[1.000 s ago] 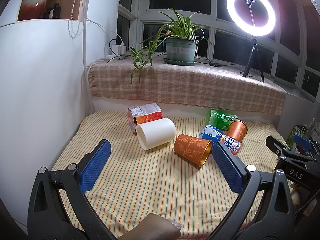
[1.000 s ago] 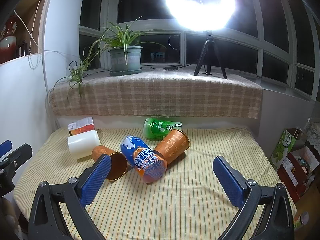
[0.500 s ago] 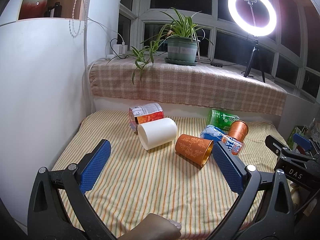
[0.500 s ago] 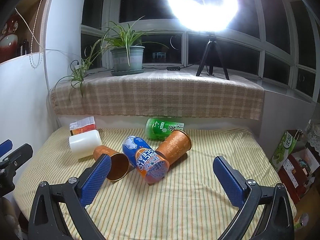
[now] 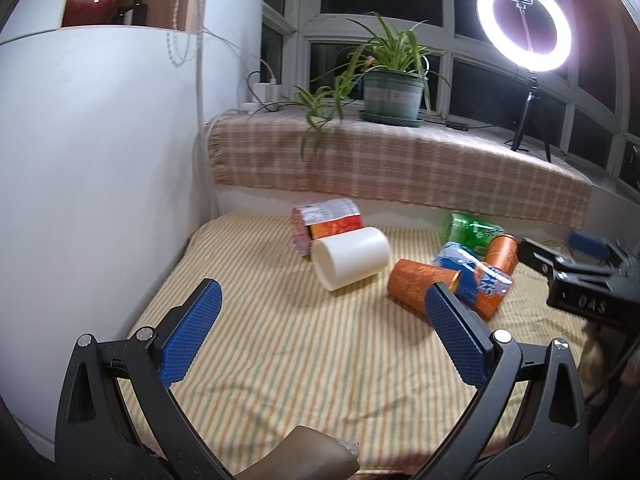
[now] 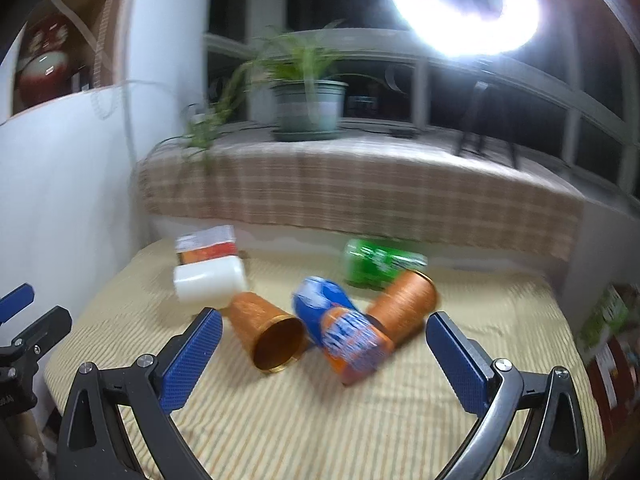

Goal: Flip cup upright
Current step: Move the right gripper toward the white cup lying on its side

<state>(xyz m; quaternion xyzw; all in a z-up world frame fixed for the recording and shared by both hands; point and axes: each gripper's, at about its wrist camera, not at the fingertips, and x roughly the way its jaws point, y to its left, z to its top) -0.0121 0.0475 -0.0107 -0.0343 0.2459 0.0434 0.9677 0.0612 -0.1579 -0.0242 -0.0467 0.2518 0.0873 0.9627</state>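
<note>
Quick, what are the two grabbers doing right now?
Left hand-held gripper: open, holding nothing.
Right hand-held gripper: open, holding nothing.

Two orange patterned cups lie on their sides mid-bed. The nearer cup (image 6: 267, 334) shows its gold-lined mouth toward the front edge; the farther cup (image 6: 404, 304) tilts rearward, resting against a blue-orange bottle (image 6: 340, 328).

left hand-held gripper (image 5: 320, 328): black frame, silver screws | blue textured pads (image 5: 188, 340) | right hand-held gripper (image 6: 324, 354): same
</note>
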